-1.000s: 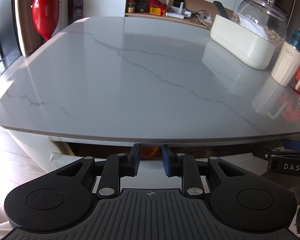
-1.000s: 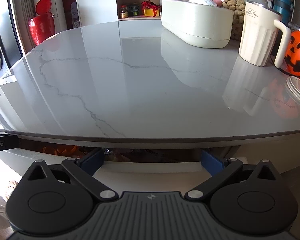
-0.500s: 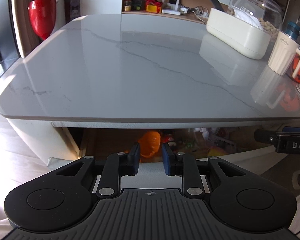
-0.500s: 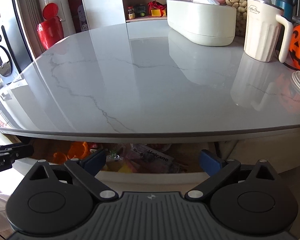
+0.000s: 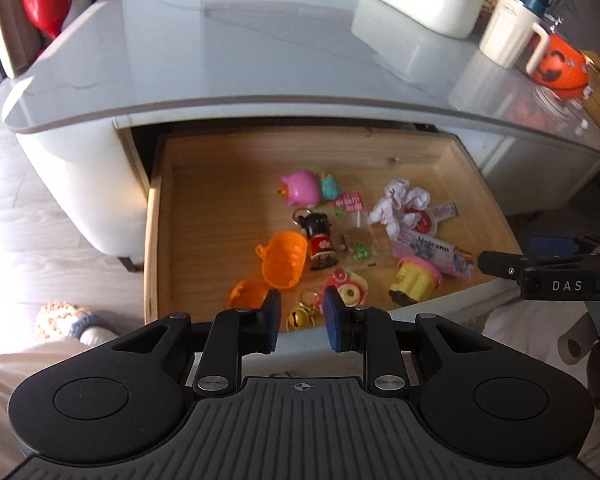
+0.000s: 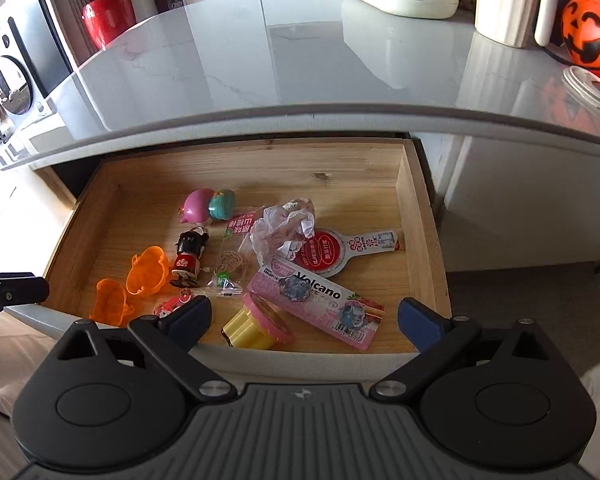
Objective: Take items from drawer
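Left gripper [image 5: 300,314] hovers half-open and empty, right gripper [image 6: 304,316] gapes wide over drawer [image 6: 416,216]; cluttered toys risk a double grab

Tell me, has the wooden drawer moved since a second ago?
Yes. The wooden drawer has slid out toward the camera from under the grey marble tabletop; before, only a sliver showed.

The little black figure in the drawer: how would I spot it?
Look in the open wooden drawer under the grey table. Left of middle, between the orange shell and a clear packet, lies the figure. It alone is black-headed with a red body.
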